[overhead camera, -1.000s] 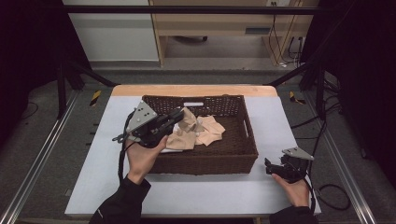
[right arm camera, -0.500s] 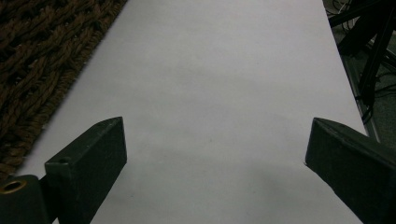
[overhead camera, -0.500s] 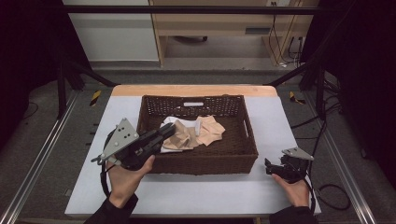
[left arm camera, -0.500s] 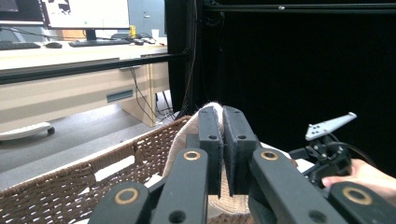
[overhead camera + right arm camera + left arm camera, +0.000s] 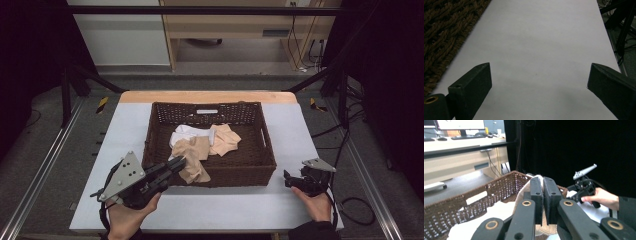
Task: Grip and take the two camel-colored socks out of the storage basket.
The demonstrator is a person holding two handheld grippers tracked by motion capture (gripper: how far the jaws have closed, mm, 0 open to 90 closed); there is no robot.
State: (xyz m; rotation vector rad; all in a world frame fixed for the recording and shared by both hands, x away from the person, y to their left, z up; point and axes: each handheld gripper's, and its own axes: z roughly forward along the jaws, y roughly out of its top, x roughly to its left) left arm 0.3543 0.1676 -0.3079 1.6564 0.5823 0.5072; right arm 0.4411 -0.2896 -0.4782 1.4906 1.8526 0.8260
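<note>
The left gripper (image 5: 176,165) pinches a tan cloth (image 5: 192,162) and pulls it over the near left edge of the basket (image 5: 267,150) (the right gripper (image 5: 289,179) waits open); next, lift it clear.

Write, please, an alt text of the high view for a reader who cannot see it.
The left gripper, jaws shut on a tan cloth, draws it over the near wall of a dark brown woven basket on a pale grey table. More light cloths lie inside, and the right gripper rests beside the basket.
</note>
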